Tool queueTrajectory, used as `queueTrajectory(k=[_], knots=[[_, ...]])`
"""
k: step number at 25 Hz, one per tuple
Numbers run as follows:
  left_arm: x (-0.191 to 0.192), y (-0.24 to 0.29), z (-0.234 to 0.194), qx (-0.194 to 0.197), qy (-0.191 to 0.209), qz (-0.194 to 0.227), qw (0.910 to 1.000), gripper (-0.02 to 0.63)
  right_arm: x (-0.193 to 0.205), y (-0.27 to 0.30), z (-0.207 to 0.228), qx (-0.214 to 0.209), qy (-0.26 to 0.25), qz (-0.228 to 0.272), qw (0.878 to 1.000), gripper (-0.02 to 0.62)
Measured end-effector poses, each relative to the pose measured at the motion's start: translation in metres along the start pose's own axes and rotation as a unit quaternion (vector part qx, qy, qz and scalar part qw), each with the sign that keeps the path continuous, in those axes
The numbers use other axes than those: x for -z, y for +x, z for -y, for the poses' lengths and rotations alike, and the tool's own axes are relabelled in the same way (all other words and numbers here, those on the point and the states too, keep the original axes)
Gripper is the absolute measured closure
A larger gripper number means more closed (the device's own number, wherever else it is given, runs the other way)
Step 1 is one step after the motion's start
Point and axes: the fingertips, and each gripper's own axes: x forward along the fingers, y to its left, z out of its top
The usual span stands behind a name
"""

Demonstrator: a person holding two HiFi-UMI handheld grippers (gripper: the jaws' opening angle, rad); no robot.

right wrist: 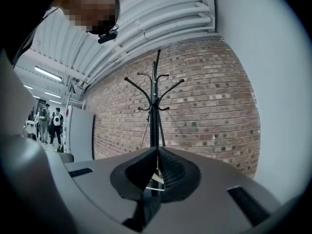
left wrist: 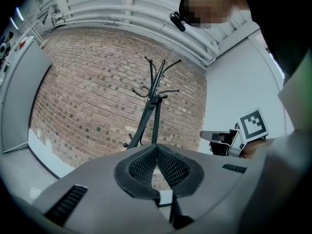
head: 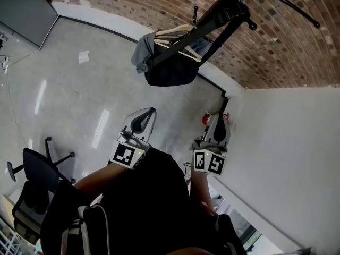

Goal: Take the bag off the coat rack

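Observation:
A black coat rack [head: 223, 12] leans across the top of the head view in front of a brick wall. On it hangs a dark bag [head: 167, 68] with grey cloth and cream straps. My left gripper [head: 146, 117] and right gripper [head: 220, 120] are held side by side below the bag, apart from it, both pointing toward the rack. The left gripper view has the coat rack [left wrist: 155, 101] standing ahead above the left gripper [left wrist: 156, 149], whose jaws are shut and empty. Ahead of the right gripper [right wrist: 157, 151], equally shut on nothing, stands the coat rack [right wrist: 155, 106].
A black office chair [head: 32, 182] stands at the lower left on the grey floor. A grey panel [head: 24, 7] fills the top left corner. A white wall [head: 297, 153] runs along the right. A small red object [head: 206, 119] sits by the rack's base. People [right wrist: 48, 118] stand far off.

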Motion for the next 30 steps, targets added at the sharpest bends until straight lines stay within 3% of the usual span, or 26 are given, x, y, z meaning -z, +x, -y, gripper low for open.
queueTrajectory(k=[5,9,16,23,30], knots=[[-0.007,0.025,-0.013,0.019,0.019,-0.005,0.9996,0.588,-0.004,0.016,-0.002,-0.002,0.015,0.007,1.000,0.575],[-0.010,0.039,-0.024,0.001,0.017,-0.005,0.9998,0.588,0.007,0.017,-0.010,-0.017,0.020,-0.001,1.000,0.575],[-0.025,0.059,-0.012,-0.017,0.049,0.003,0.9986,0.588,0.018,0.027,-0.017,-0.067,0.030,-0.011,0.997,0.575],[-0.042,0.093,0.001,-0.035,0.077,0.023,0.9961,0.588,-0.006,0.055,-0.024,-0.132,0.016,0.017,0.991,0.574],[-0.045,0.125,0.005,-0.018,0.075,0.032,0.9965,0.586,-0.012,0.081,-0.012,-0.146,0.007,0.025,0.989,0.574]])
